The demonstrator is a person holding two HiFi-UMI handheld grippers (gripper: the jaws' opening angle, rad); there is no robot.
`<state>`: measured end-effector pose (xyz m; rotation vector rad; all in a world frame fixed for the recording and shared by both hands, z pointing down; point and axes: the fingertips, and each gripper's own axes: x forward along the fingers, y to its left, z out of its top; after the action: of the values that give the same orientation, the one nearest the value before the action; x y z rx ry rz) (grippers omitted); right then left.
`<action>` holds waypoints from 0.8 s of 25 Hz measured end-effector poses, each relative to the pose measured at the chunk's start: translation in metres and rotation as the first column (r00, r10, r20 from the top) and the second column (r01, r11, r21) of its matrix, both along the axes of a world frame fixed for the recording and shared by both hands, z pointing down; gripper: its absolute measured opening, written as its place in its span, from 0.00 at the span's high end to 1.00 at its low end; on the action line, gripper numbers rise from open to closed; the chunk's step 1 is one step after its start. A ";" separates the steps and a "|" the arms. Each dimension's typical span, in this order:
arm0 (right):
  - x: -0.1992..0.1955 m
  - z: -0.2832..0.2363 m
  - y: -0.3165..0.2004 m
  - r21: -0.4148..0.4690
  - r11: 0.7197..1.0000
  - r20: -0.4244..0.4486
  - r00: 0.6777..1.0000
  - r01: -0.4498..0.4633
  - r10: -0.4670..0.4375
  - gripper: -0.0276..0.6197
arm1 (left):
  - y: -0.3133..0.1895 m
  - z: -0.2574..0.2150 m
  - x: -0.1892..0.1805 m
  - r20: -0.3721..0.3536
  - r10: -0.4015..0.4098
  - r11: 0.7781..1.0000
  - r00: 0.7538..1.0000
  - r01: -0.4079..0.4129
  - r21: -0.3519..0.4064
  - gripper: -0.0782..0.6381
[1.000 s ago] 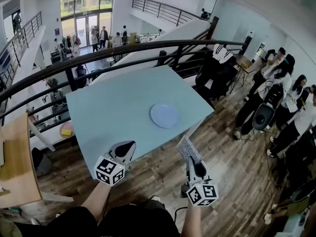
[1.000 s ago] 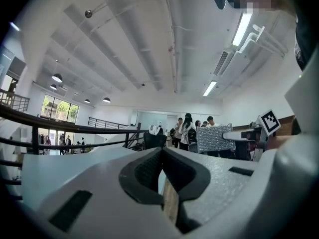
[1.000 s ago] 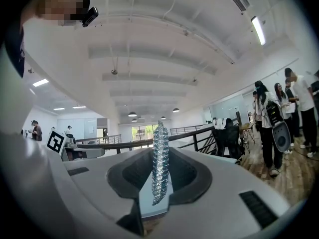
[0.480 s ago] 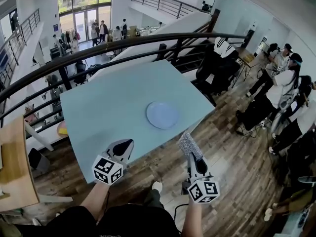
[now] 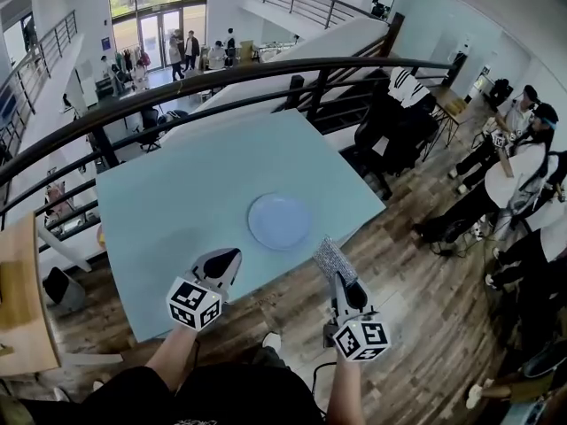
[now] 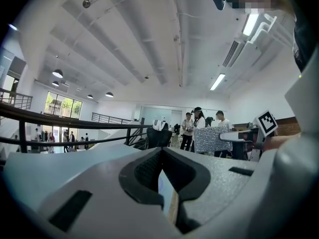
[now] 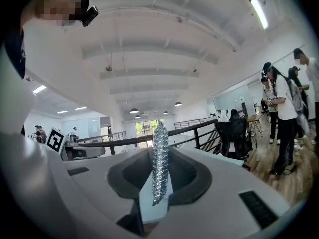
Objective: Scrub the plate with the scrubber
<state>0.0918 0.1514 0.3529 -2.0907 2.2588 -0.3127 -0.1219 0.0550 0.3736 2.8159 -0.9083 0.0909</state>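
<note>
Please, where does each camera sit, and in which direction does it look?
Head view: on the person's head, looking steeply down at the table and plate; the forearms, left tongs and right tongs show.
Left gripper view: on the left tongs, tilted up toward the ceiling; its shut jaws show.
Right gripper view: on the right tongs, also tilted up; its jaws clamp the scrubber.
Shared: the scrubber appears in all three views.

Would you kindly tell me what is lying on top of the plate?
Nothing shows on the plate; its top is bare. The scrubber is off it, clamped in the right gripper. The table under the plate is covered there.
</note>
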 end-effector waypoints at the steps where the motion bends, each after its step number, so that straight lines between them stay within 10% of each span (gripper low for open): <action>1: 0.010 0.003 -0.008 -0.003 1.000 0.000 1.000 0.007 -0.007 0.82 | -0.007 0.002 0.011 0.002 -0.006 1.000 1.000 0.006 -0.003 0.88; 20: 0.136 0.053 -0.110 -0.041 0.986 0.063 0.985 0.161 -0.159 0.82 | -0.082 0.055 0.144 0.070 -0.108 0.992 0.992 0.113 -0.063 0.88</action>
<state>0.2278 0.0417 0.4063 -1.8960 2.4114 -0.4315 0.0222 -0.0271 0.4288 2.7093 -1.0538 0.1971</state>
